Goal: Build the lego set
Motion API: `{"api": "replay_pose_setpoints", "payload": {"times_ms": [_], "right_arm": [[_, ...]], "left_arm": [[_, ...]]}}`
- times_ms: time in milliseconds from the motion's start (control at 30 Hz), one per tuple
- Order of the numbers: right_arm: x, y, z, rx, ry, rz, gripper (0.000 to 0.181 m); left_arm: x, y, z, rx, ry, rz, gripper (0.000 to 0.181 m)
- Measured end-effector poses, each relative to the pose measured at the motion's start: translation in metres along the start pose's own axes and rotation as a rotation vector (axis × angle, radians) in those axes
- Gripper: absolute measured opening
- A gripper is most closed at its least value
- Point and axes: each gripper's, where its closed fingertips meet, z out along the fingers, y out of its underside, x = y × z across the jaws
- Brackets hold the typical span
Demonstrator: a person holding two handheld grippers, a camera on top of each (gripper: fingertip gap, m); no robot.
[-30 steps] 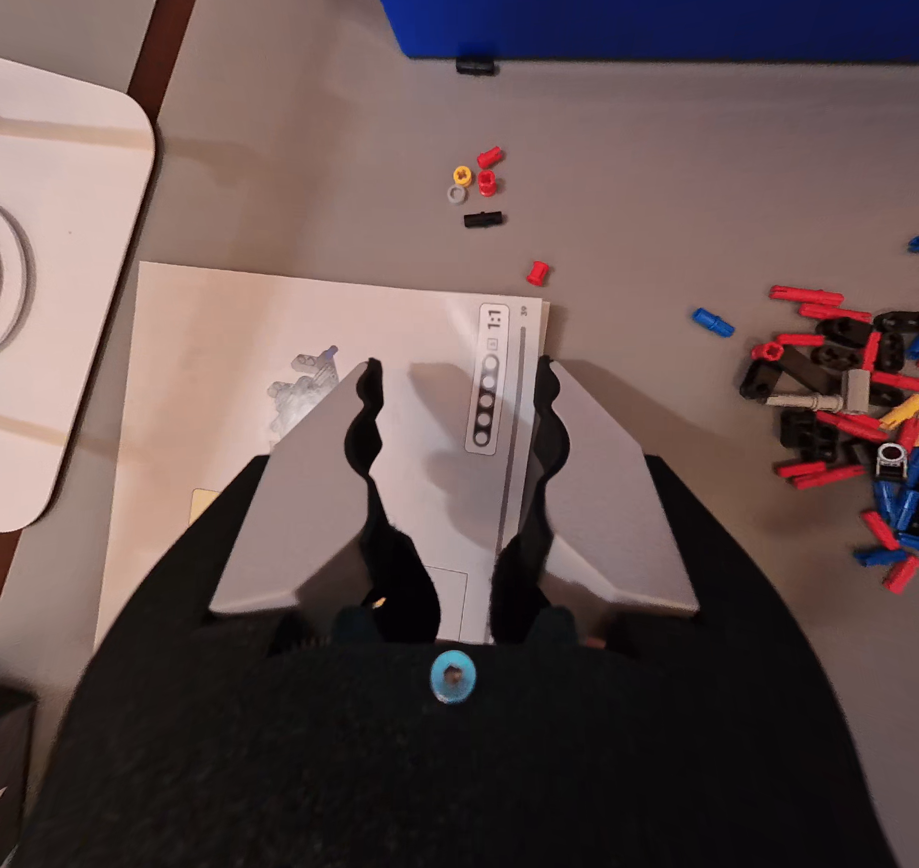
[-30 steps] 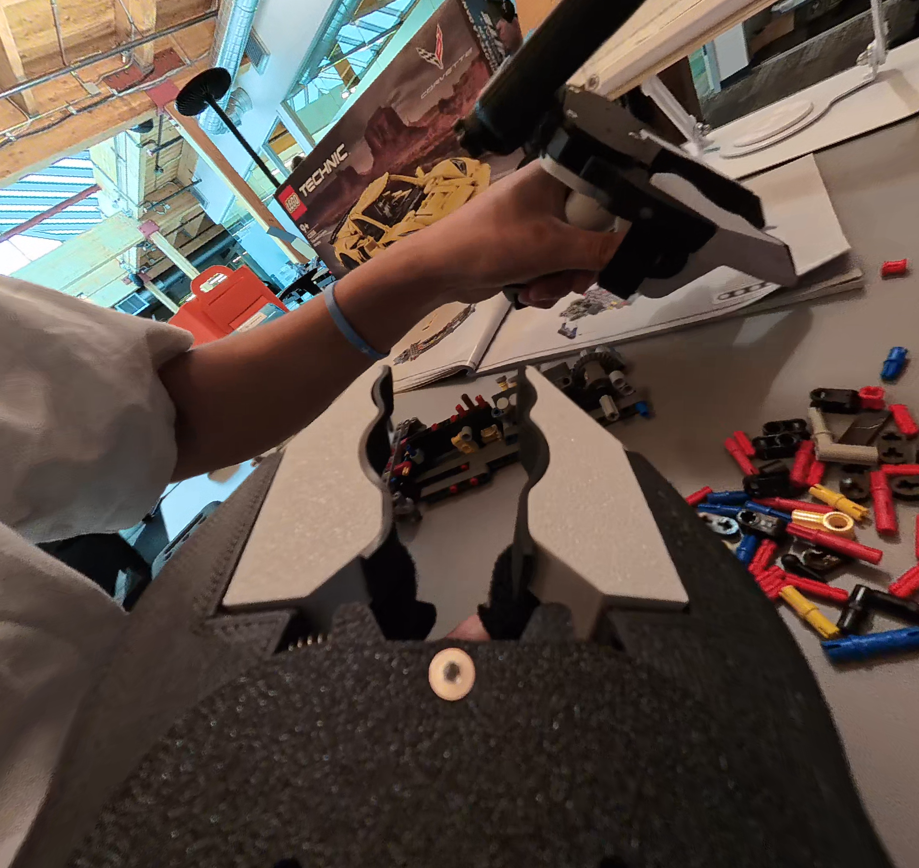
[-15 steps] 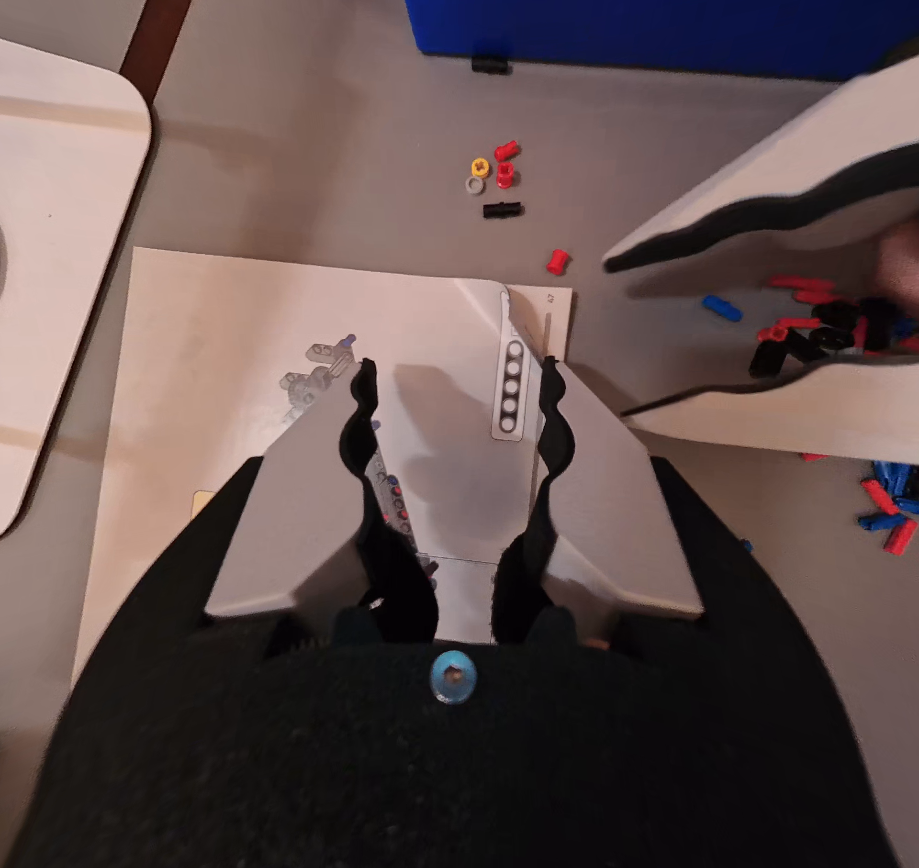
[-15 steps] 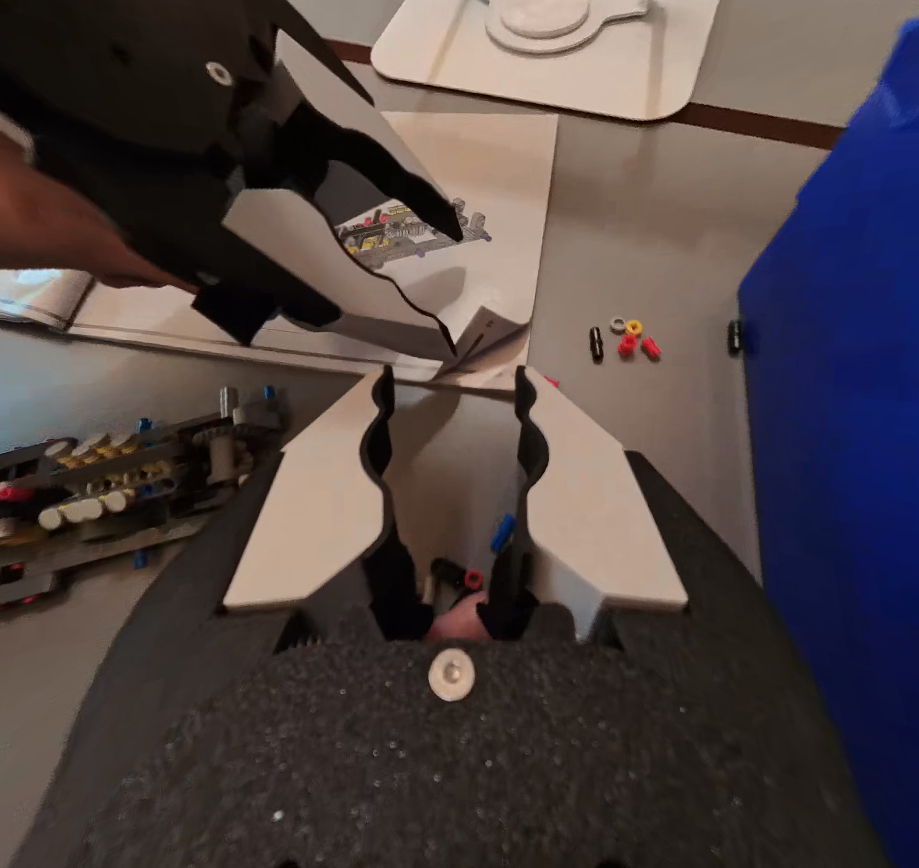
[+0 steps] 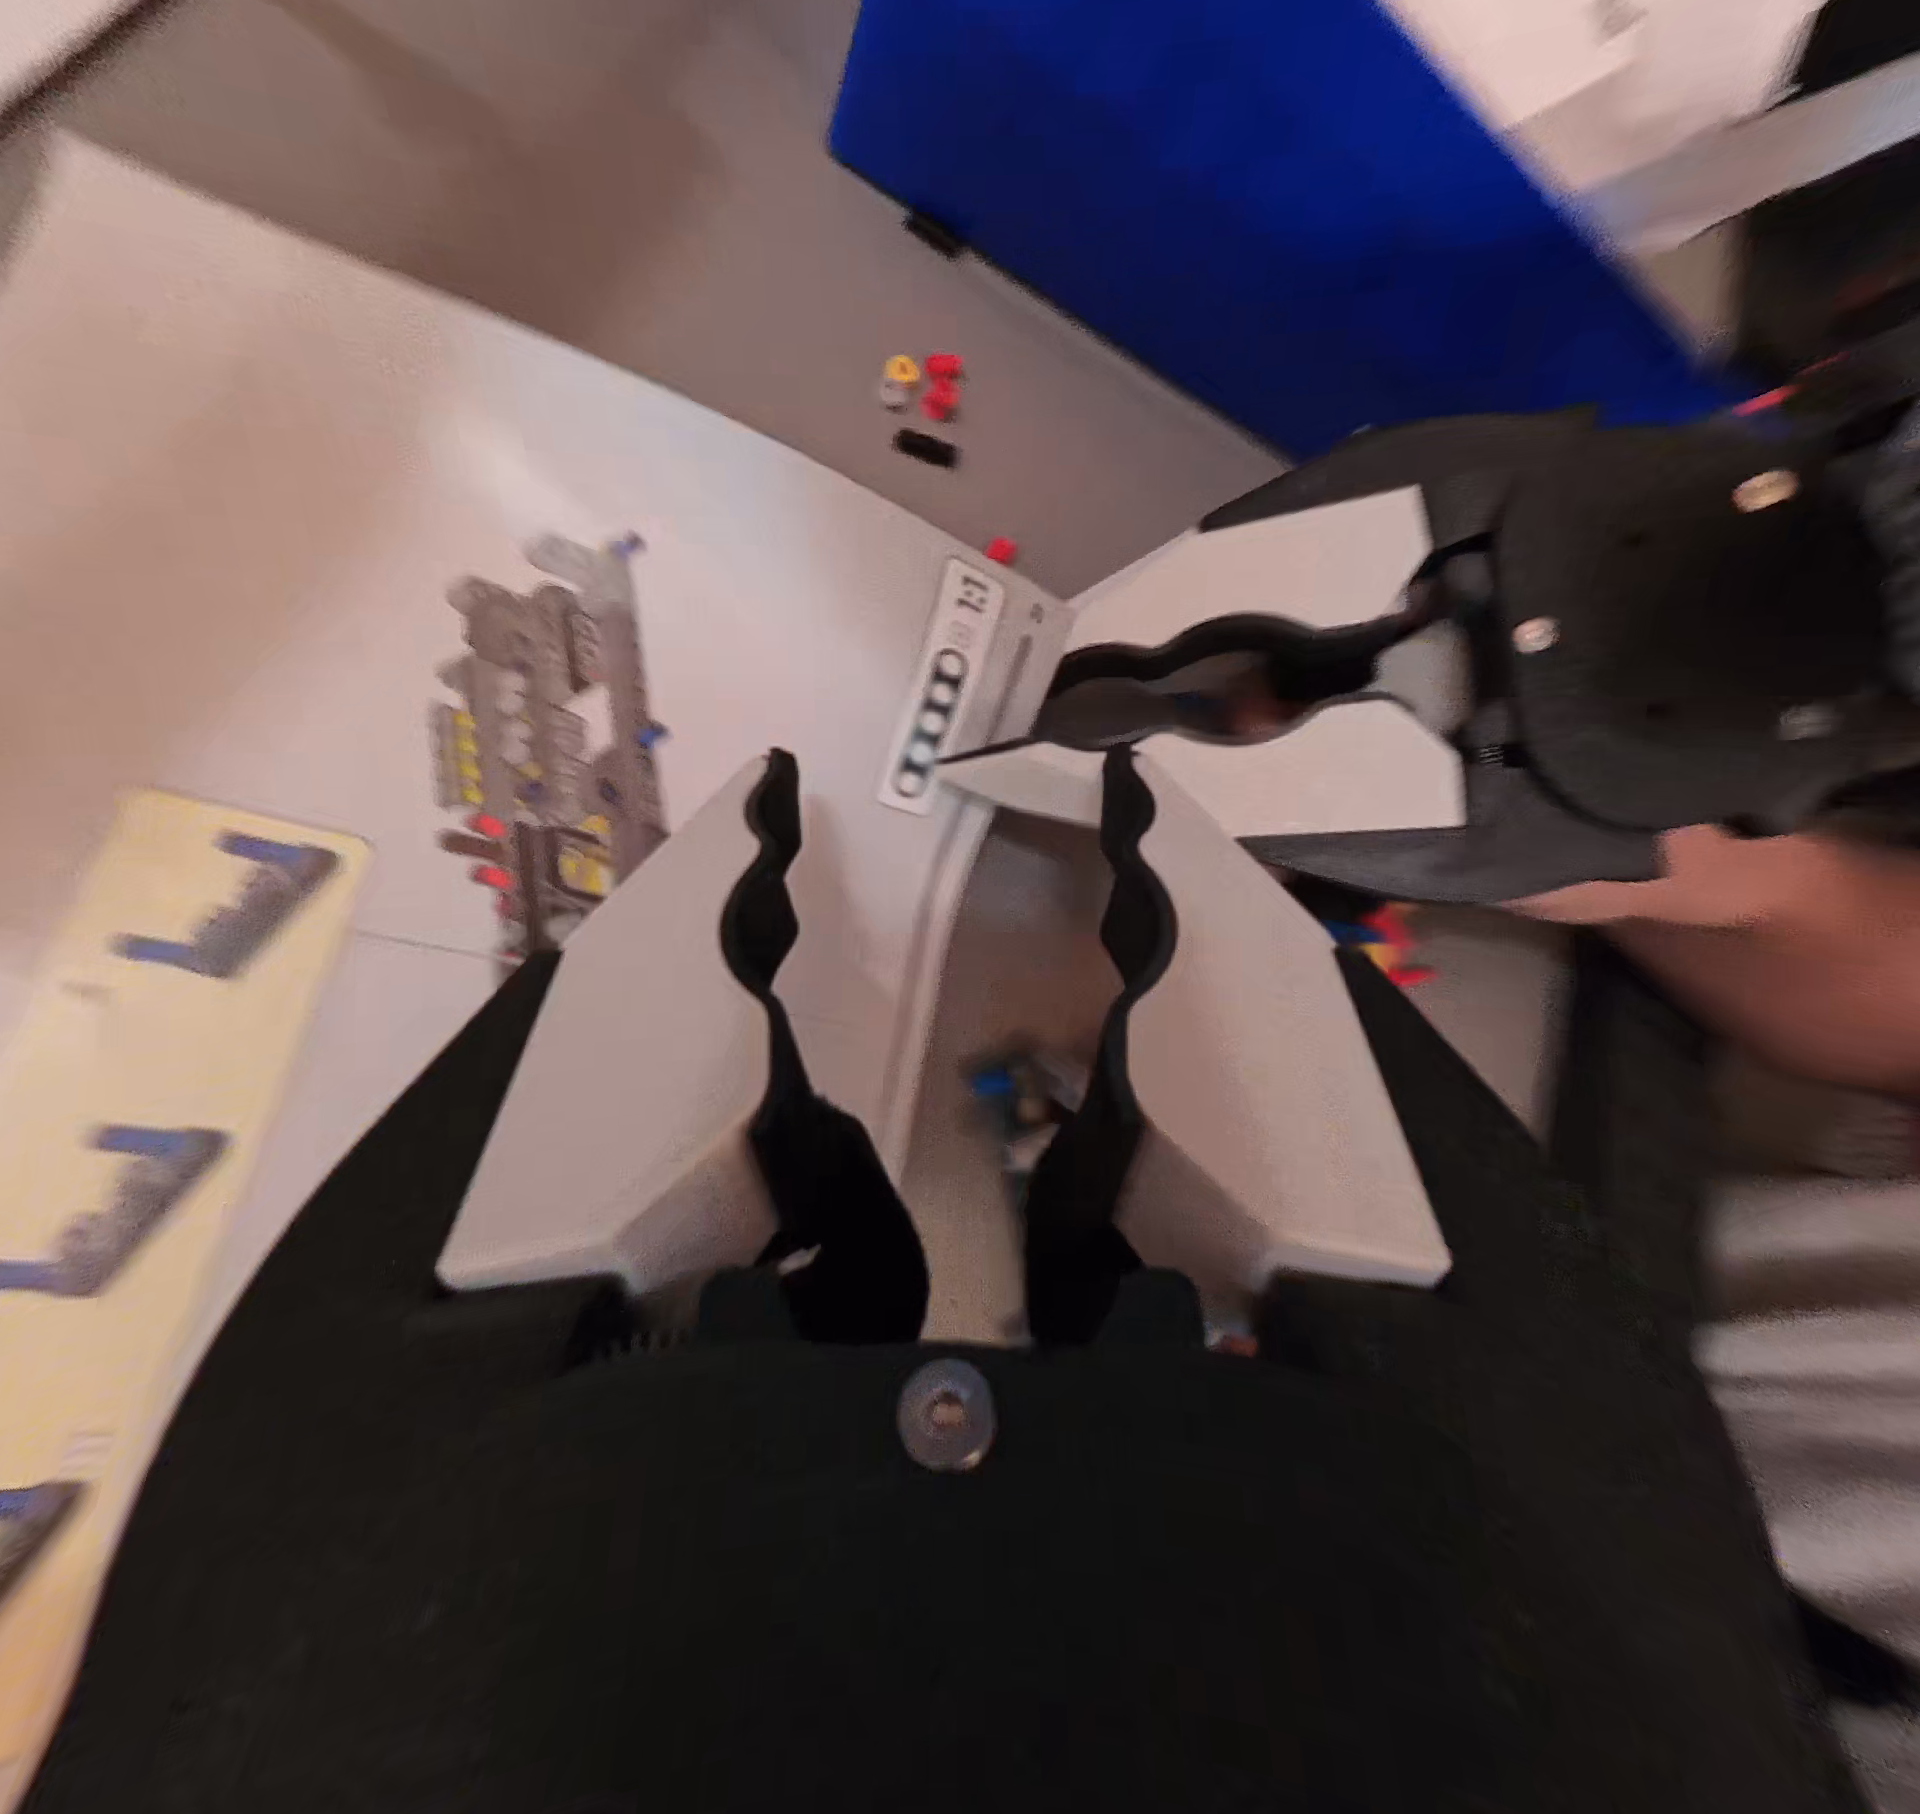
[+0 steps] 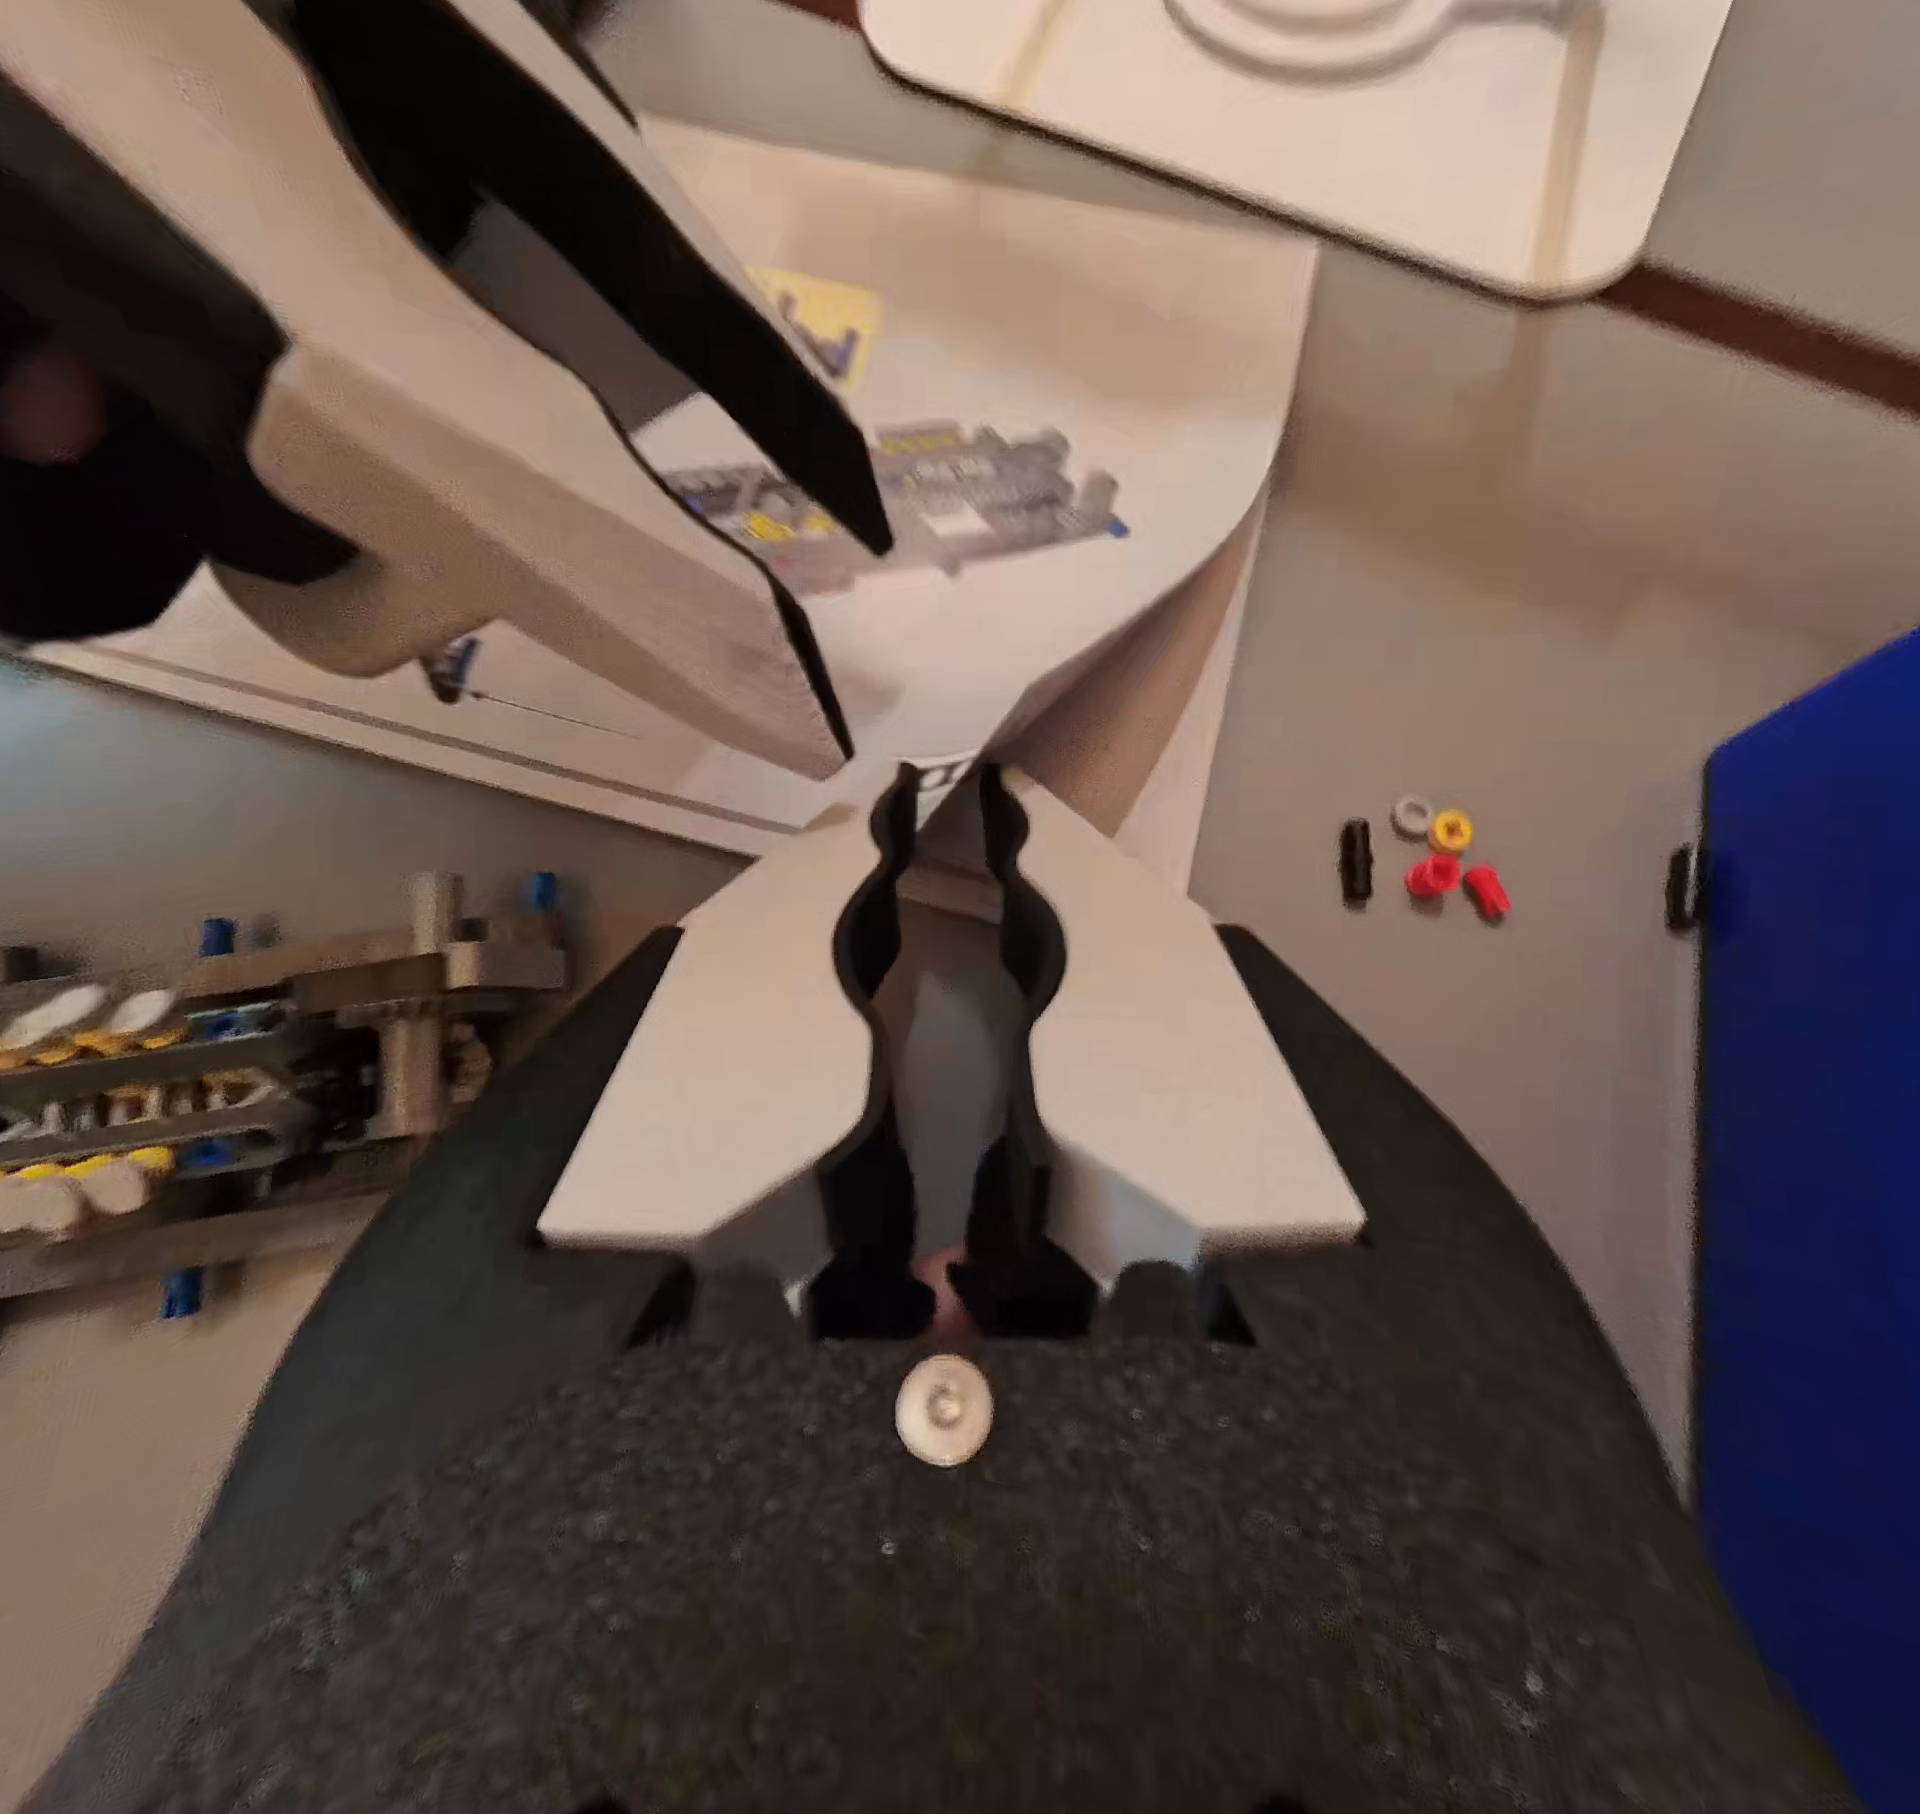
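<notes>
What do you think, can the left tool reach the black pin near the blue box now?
Probably yes: the open, empty left tool faces the black pin over the booklet page; the right tool, gripping that page, sits aside.

- Our left claw has two pale grey wedge-shaped fingers, each lined on its inner edge with a wavy black pad.
- Behind those fingers sits a broad black body with a grainy finish, and a round silver screw at its middle.
- Our right claw is built the same: pale fingers, black scalloped pads, a speckled black body and a silver screw.
- Beside the right claw's body we wear a light grey sleeve.
</notes>
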Motion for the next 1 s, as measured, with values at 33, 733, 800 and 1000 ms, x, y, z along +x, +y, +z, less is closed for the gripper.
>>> {"api": "replay_pose_setpoints", "payload": {"times_ms": [33, 733, 800, 1000], "right_arm": [[-0.007, -0.009, -0.004, 0.042, -0.006, -0.053, 0.009], [-0.109, -0.089, -0.003, 0.171, -0.591, -0.027, 0.108], [-0.121, -0.094, 0.003, 0.16, -0.7, 0.038, 0.105], [-0.121, -0.097, 0.011, 0.176, -0.721, 0.094, 0.075]], "left_arm": [[0.008, 0.001, -0.008, 0.025, 0.079, -0.062, 0.062], [-0.002, 0.027, -0.125, 0.427, 0.408, -0.412, 0.0], [0.007, 0.023, -0.129, 0.445, 0.51, -0.443, 0.001], [0.018, 0.021, -0.135, 0.466, 0.602, -0.435, 0.008]]}}
